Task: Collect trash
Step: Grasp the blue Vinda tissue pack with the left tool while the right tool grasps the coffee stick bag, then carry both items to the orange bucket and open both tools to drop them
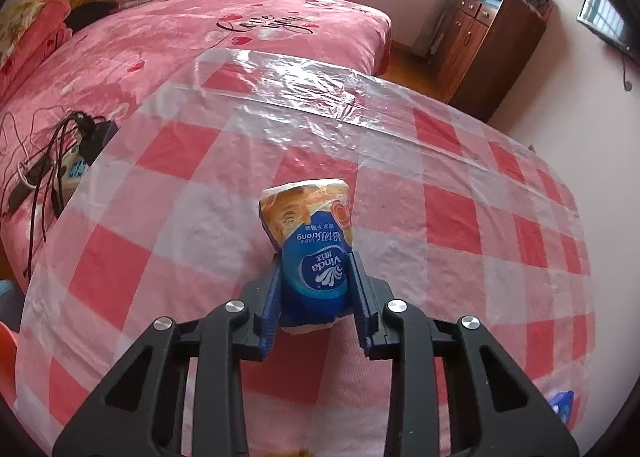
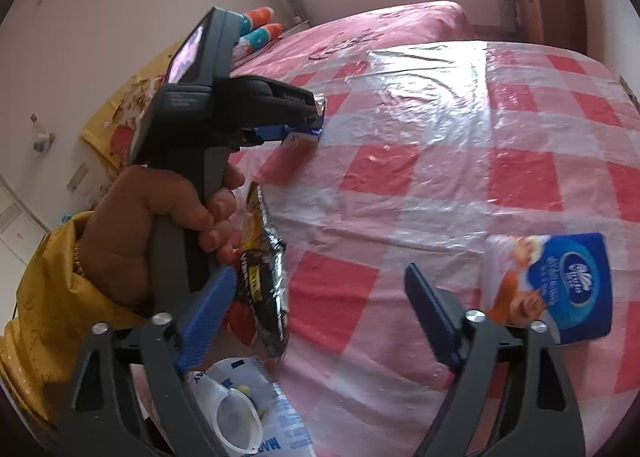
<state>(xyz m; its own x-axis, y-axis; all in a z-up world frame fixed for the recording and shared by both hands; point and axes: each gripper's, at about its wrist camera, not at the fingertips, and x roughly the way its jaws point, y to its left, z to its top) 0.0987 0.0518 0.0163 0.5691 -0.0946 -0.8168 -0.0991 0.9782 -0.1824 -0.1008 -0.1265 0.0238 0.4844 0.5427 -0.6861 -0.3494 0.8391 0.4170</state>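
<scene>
**Left tongs clamp a tissue pack while the right tongs hang wide over the checked worktop**

Black arms of the left tongs (image 1: pixel 316 281) fill the bottom of the left wrist view, and their blue pads are pressed against both sides of a blue and orange tissue pack (image 1: pixel 310 245), which stands upright between them, its lower end on the cloth. Under it spreads the worktop (image 1: pixel 460 193), draped in a red and white checked cloth beneath a sheet of clear, wrinkled plastic. Beyond its far edge lies a bed (image 1: pixel 200 41) with a pink cover, stacked pillows at its head and a tangle of dark cables near its side. A brown wooden cabinet (image 1: pixel 488 45) stands by the wall, folded blankets on top.

From the right wrist camera, the right tongs (image 2: pixel 320 313) stand wide apart with nothing between the pads. A second tissue pack (image 2: pixel 560 289) lies flat on the checked cloth just to the right of them. A crumpled dark snack wrapper (image 2: pixel 264 273) lies at the worktop's near left edge, touching the left pad. Below it sits a white plastic bag (image 2: pixel 256 413) with blue print. A hand (image 2: pixel 160 217) in a yellow sleeve holds the left tongs' grip at the left of this view.
</scene>
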